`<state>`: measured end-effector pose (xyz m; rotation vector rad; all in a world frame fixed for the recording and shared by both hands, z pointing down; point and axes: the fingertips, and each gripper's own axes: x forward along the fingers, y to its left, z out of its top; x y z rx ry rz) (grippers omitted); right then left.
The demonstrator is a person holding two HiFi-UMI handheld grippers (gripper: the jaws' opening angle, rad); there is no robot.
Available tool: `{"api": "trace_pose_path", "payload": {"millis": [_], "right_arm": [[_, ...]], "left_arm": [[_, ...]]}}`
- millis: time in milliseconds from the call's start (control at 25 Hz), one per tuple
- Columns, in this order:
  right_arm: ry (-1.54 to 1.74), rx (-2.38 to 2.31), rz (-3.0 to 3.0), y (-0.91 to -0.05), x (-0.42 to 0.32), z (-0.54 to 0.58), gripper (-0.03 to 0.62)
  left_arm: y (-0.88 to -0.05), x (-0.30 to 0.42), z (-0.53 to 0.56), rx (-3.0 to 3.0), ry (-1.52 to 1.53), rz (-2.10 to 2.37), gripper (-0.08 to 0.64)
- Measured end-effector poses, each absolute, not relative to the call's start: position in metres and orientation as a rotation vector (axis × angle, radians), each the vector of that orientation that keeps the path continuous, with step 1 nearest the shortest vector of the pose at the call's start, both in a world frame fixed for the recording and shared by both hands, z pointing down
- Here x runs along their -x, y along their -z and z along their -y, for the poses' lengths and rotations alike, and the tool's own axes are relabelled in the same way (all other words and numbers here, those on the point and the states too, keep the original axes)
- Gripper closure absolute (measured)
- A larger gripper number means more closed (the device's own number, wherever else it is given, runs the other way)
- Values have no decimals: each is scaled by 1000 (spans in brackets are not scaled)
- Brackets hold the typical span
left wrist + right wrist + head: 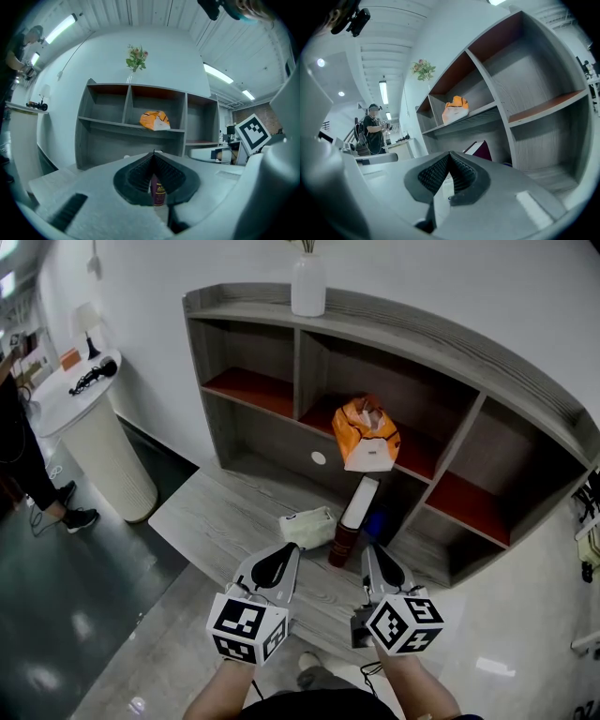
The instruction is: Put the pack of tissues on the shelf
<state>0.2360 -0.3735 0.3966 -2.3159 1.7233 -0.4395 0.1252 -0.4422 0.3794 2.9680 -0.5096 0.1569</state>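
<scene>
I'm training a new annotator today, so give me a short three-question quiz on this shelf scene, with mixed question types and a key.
1. True or false: the pack of tissues lies in the same compartment as the orange bag.
2. What stands on top of the shelf? A) a book B) a white vase C) a mug
3. How do the jaws of the left gripper and the right gripper stand?
Key: 1. False: it lies on the low platform in front. 2. B. 3. Both shut, nothing between them.
</scene>
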Motion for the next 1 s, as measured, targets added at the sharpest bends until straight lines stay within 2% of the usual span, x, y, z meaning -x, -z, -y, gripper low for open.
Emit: {"api": "trace_pose_path", "payload": {"millis": [1000], "right_arm": [[409, 2407, -1842, -422, -215, 361, 597]], "left_arm": [[-419, -104, 436, -2914, -233, 486, 572]]}}
